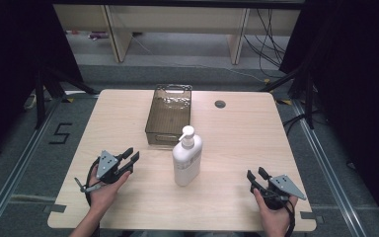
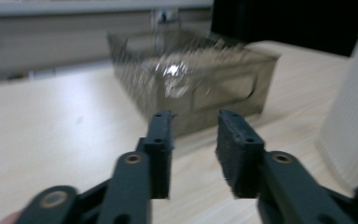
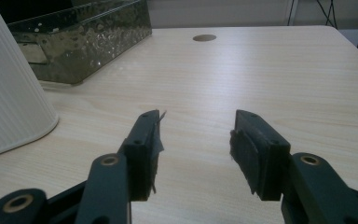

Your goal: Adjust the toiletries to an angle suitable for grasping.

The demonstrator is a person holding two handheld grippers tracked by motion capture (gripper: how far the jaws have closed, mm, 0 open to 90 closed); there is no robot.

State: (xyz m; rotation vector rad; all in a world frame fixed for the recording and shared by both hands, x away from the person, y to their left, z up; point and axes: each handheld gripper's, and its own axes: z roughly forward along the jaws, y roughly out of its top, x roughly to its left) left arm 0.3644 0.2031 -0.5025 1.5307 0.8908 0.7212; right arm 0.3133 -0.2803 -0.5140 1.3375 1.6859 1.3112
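Observation:
A white pump bottle (image 1: pixel 187 157) stands upright near the middle of the wooden table (image 1: pixel 237 133), just in front of a smoky clear plastic bin (image 1: pixel 170 115). My left gripper (image 1: pixel 131 157) is held low at the front left, open, its jaws empty and aimed toward the bin (image 2: pixel 191 84); the bottle (image 2: pixel 354 116) sits at that view's right edge. At the front right my right gripper (image 1: pixel 256 174) is open too, nothing between its jaws. Its own view has the bottle (image 3: pixel 9 84) at left and the bin (image 3: pixel 84 39) beyond.
A round cable hole (image 1: pixel 220 104) lies in the tabletop at the back right. Bare wood stretches in front of both grippers. Beyond the table are shelf legs and cables on the floor, and dark curtains hang at both sides.

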